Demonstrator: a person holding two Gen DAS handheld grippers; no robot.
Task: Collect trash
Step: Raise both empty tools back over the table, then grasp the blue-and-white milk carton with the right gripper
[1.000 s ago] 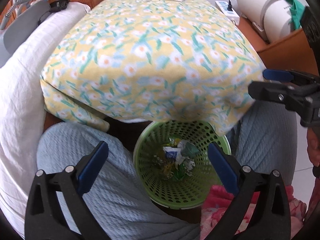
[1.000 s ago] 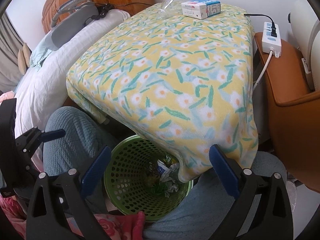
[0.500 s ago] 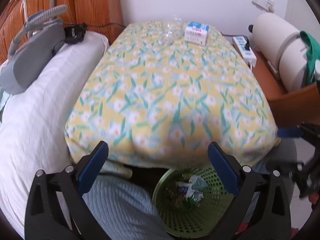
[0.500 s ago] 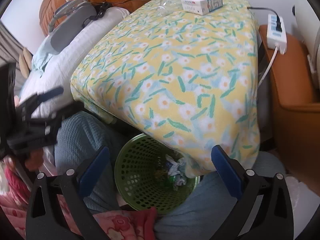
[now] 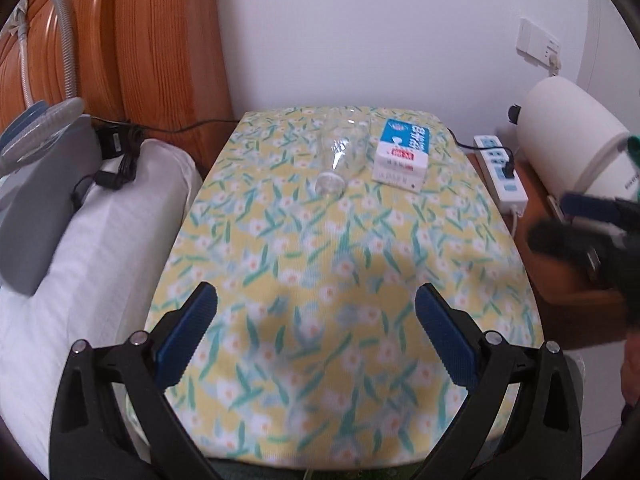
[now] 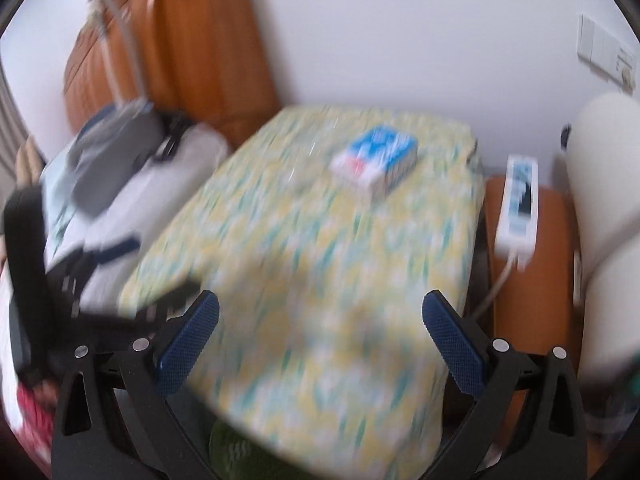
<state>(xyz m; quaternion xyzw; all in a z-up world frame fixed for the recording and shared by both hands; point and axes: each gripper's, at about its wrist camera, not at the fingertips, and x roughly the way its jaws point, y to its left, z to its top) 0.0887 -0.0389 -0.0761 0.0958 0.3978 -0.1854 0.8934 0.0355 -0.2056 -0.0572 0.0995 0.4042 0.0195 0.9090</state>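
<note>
A clear plastic bottle (image 5: pixel 339 156) lies on its side at the far end of the table with the yellow flowered cloth (image 5: pixel 320 256). A blue and white carton (image 5: pixel 404 154) lies next to it on the right; it also shows in the blurred right wrist view (image 6: pixel 376 162). My left gripper (image 5: pixel 316 324) is open and empty above the near end of the table. My right gripper (image 6: pixel 320 328) is open and empty; it shows blurred at the right edge of the left wrist view (image 5: pixel 592 224). A sliver of the green basket (image 6: pixel 232 452) shows under the table's near edge.
A bed with a white pillow (image 5: pixel 80 248) and grey device (image 5: pixel 36 184) lies left of the table. A white power strip (image 5: pixel 500 172) and a white cylinder (image 5: pixel 572 136) sit on a brown stand (image 5: pixel 568 280) at the right. A wooden headboard (image 5: pixel 120 40) stands behind.
Both grippers have lifted and tilted up from the green basket toward the table top. The bottle and carton now sit nearer the middle of the views. The right wrist view is blurred by motion.
</note>
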